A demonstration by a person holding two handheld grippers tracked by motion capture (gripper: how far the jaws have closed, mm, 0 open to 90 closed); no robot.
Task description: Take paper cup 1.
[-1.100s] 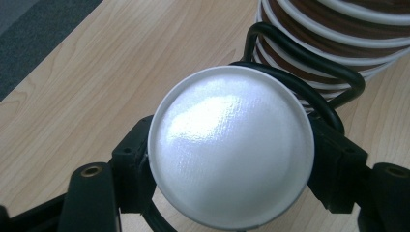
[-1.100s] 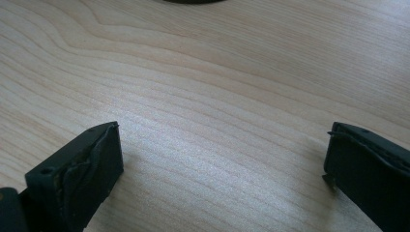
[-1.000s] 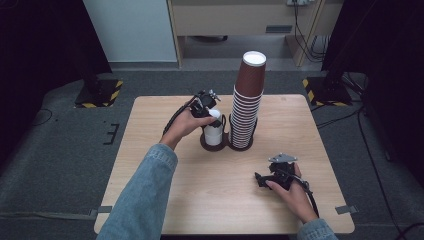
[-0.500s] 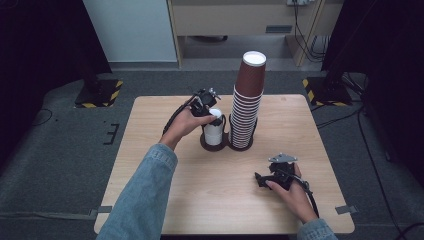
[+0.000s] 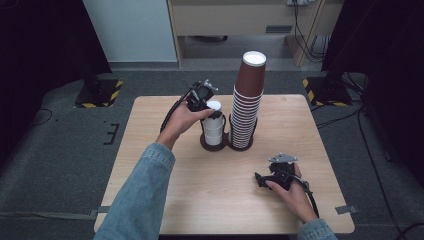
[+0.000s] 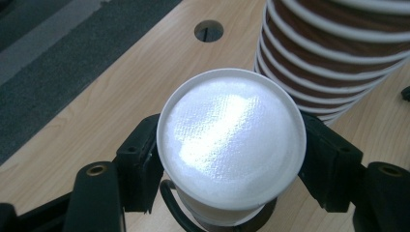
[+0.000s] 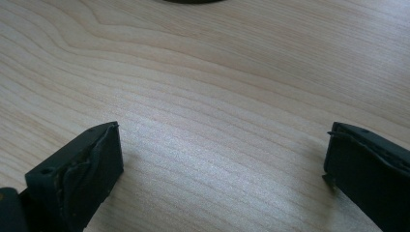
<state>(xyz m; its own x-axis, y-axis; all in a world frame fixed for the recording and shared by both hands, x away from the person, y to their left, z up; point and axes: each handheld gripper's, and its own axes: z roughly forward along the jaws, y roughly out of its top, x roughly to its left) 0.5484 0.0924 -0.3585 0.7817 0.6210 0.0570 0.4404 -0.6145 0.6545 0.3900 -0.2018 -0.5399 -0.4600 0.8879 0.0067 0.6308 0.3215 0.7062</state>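
Right between my left jaws sits the upside-down white paper cup [image 6: 231,145], its flat round bottom facing up at me and its wall pinched from both sides by the black pads of the left gripper [image 6: 231,166]. Those jaws have not spread or narrowed to speak of; they press on the cup. From the high view I see the cup standing in the near ring of a dark wire cup holder [image 5: 214,145], with the left gripper [image 5: 209,107] coming onto it from the far left side.

Just beside the jaws, on the side away from my left hand, rises the tall stack of brown paper cups with white rims [image 5: 247,102], also upside down, seated in the holder's second ring; in the left gripper view its ribbed rims [image 6: 333,58] nearly touch the white cup. Beyond the jaws I see a small round hole in the pale wooden table [image 6: 208,30].

Well apart from all that, my right gripper [image 5: 261,180] rests low over bare table [image 7: 208,96], its jaws spread wide with nothing between them.
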